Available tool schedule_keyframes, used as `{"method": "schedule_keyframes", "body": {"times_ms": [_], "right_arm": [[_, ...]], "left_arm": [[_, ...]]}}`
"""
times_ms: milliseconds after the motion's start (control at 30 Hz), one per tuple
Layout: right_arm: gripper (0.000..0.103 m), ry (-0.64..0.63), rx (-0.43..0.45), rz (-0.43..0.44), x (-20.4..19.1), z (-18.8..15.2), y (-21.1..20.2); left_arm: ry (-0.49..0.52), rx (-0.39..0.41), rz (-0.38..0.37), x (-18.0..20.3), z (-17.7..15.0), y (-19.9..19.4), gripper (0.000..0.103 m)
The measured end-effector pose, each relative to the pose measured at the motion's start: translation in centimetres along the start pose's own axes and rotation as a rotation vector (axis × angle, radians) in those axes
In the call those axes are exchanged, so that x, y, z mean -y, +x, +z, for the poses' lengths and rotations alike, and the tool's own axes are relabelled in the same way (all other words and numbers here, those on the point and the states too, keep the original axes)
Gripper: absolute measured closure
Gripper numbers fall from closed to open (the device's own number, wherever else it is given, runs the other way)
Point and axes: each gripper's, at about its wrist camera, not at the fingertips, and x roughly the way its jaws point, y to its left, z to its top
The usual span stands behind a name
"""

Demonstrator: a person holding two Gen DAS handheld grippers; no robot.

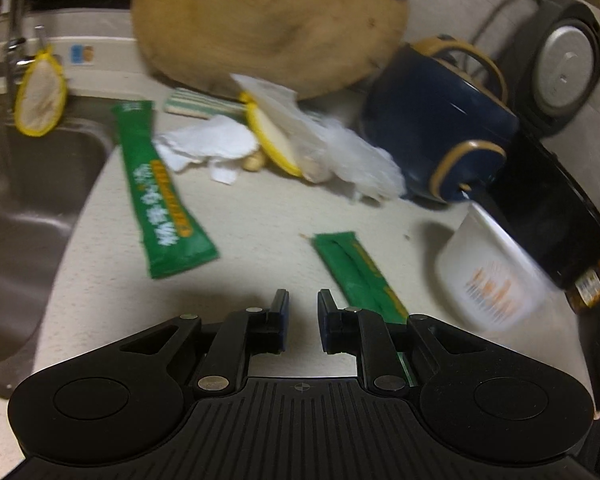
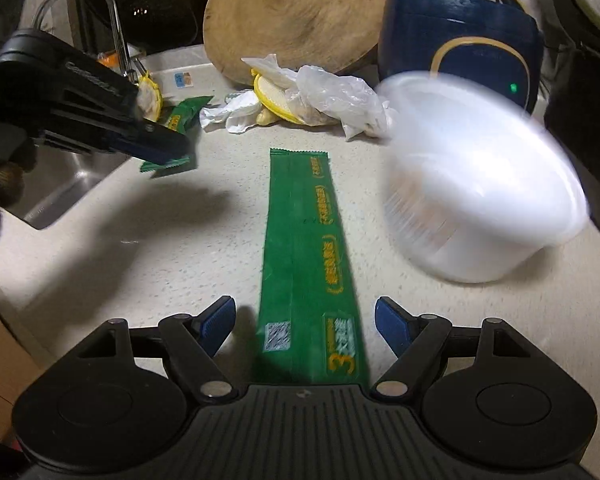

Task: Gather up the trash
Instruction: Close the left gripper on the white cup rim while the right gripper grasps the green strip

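Note:
A long green packet (image 2: 304, 240) lies flat on the pale counter between the wide-apart fingers of my right gripper (image 2: 306, 320); the pads do not touch it. My left gripper (image 1: 303, 308) hovers over bare counter, its jaws a narrow gap apart with nothing in them. A second green packet (image 1: 160, 196) lies to its left, and the first packet (image 1: 356, 272) runs under its right finger. In the right wrist view the left gripper (image 2: 168, 152) hangs over that second packet (image 2: 186, 114). Behind them lie a crumpled clear plastic bag (image 2: 332, 96) and white tissue (image 1: 208, 144).
A blurred white plastic tub (image 2: 480, 208) stands right of the packet. A steel sink (image 2: 68, 184) with a faucet drops off at the left. At the back a round wooden board (image 2: 300, 12) leans beside a navy appliance (image 2: 460, 28). Yellow-rimmed scraps sit among the bag.

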Motion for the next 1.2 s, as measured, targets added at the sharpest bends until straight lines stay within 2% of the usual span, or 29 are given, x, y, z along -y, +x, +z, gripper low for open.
{"method": "schedule_keyframes", "body": {"times_ms": [167,267,300,500,600,633,700,800,900,967,1033,1133,1200], "right_arm": [[0.021,0.025,0.016,-0.012,0.7,0.1,0.6],[0.002,0.056,-0.005,0.006,1.2,0.3,0.9],[0.000,0.060,-0.019,0.012,1.3,0.4,1.0],[0.000,-0.003,-0.064,0.054,1.1,1.8,2.1],[0.012,-0.037,-0.041,0.053,0.5,2.7,3.1],[0.030,-0.041,-0.034,0.062,0.4,3.0,3.1],[0.057,-0.046,-0.024,0.098,0.2,3.3,2.9],[0.068,-0.011,-0.032,0.150,0.3,3.1,2.4],[0.067,0.019,-0.044,0.224,-0.3,2.8,1.9],[0.064,0.029,-0.045,0.264,-0.8,2.5,1.4],[0.052,0.008,-0.020,0.229,-1.2,2.1,0.6],[0.049,-0.015,0.015,0.144,-0.4,1.5,-1.0],[0.047,-0.012,0.032,0.110,0.6,1.2,-2.2]], "left_arm": [[-0.035,0.009,0.047,-0.9,0.7,0.4,0.085],[-0.027,0.001,0.045,-0.4,0.8,1.0,0.085],[-0.019,-0.005,0.039,0.0,0.9,1.2,0.085],[0.031,-0.027,-0.014,2.5,1.1,2.5,0.085],[0.040,-0.021,-0.027,3.4,1.3,2.3,0.085],[0.040,-0.021,-0.030,3.6,1.3,2.1,0.085],[0.037,-0.029,-0.040,3.9,1.4,2.0,0.085],[0.031,-0.060,-0.059,4.6,1.3,2.4,0.085],[0.067,-0.094,-0.074,6.2,1.1,3.3,0.084],[0.116,-0.113,-0.053,7.2,0.4,3.8,0.084],[0.176,-0.121,-0.007,8.0,-0.4,3.9,0.083],[0.221,-0.104,0.087,8.6,-1.7,3.3,0.082],[0.199,-0.115,0.100,8.6,-2.6,3.1,0.082]]}}
